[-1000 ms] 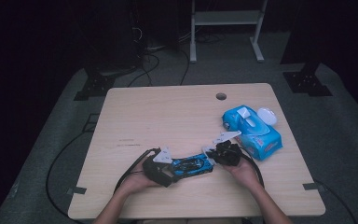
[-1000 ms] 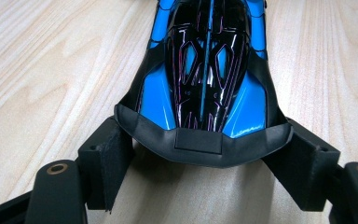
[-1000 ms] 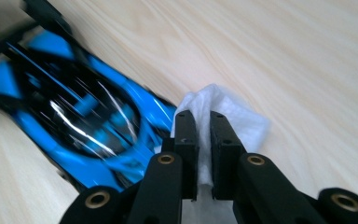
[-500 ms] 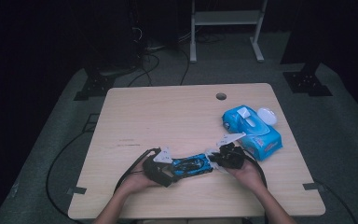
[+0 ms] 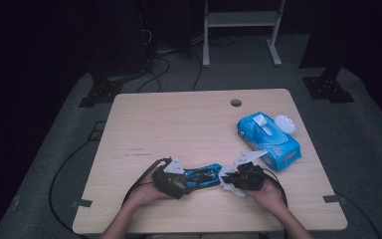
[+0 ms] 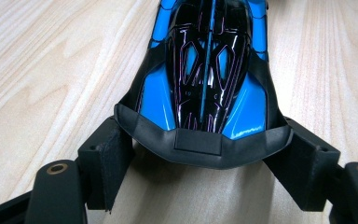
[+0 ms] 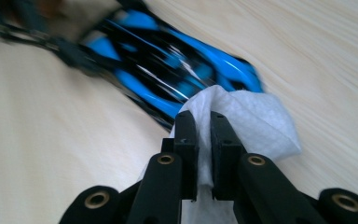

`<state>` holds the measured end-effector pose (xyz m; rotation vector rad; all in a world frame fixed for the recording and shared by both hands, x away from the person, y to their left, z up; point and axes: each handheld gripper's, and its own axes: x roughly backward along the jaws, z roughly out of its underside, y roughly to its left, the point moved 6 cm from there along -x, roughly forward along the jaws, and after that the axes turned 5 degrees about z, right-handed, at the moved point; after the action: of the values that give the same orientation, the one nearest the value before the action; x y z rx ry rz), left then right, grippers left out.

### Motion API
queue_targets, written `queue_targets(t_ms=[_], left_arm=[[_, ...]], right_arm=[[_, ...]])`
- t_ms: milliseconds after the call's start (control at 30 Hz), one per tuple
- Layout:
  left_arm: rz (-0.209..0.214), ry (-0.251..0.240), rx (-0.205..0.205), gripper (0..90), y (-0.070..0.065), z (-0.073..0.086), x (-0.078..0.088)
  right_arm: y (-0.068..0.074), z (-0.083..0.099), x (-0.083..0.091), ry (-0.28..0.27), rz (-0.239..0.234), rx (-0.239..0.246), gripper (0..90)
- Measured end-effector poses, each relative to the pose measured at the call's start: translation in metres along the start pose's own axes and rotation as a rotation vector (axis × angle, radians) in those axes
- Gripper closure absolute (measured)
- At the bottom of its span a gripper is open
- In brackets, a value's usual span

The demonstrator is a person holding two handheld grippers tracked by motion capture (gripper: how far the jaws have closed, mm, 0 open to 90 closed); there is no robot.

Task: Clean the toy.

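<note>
A blue and black toy car (image 5: 204,175) lies on the wooden table (image 5: 179,124) near its front edge, between my two grippers. My left gripper (image 5: 179,183) is shut on one end of the car. In the left gripper view its jaws stand either side of the black end piece, with the car (image 6: 205,70) stretching away from the gripper (image 6: 205,142). My right gripper (image 5: 231,180) is shut on a white wipe (image 5: 225,178). In the right gripper view the gripper (image 7: 204,126) presses the wipe (image 7: 256,121) against the other end of the blurred car (image 7: 168,60).
A blue pack of wipes (image 5: 268,140) with its white lid flipped up lies at the right side of the table. A small round hole (image 5: 236,102) sits near the far edge. Cables trail from both grippers over the front edge.
My right gripper has shifted a little toward the near edge with the wipe against the car's end. The left gripper and the car have stayed put.
</note>
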<state>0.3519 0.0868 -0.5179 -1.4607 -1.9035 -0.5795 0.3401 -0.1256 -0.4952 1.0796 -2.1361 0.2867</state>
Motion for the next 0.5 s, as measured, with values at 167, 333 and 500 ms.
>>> queue_targets(t_ms=[167,333,500], left_arm=[[-0.006,0.005,-0.006,26.0,0.000,0.000,0.001],[-0.002,0.000,-0.002,26.0,0.000,0.000,0.000],[0.001,-0.002,-0.001,26.0,0.000,0.001,0.000]], right_arm=[[0.006,-0.005,-0.003,0.006,-0.013,0.036,82.7],[-0.016,0.007,-0.001,0.041,0.058,-0.014,82.7],[-0.002,-0.005,-0.004,0.003,0.036,0.023,82.7]])
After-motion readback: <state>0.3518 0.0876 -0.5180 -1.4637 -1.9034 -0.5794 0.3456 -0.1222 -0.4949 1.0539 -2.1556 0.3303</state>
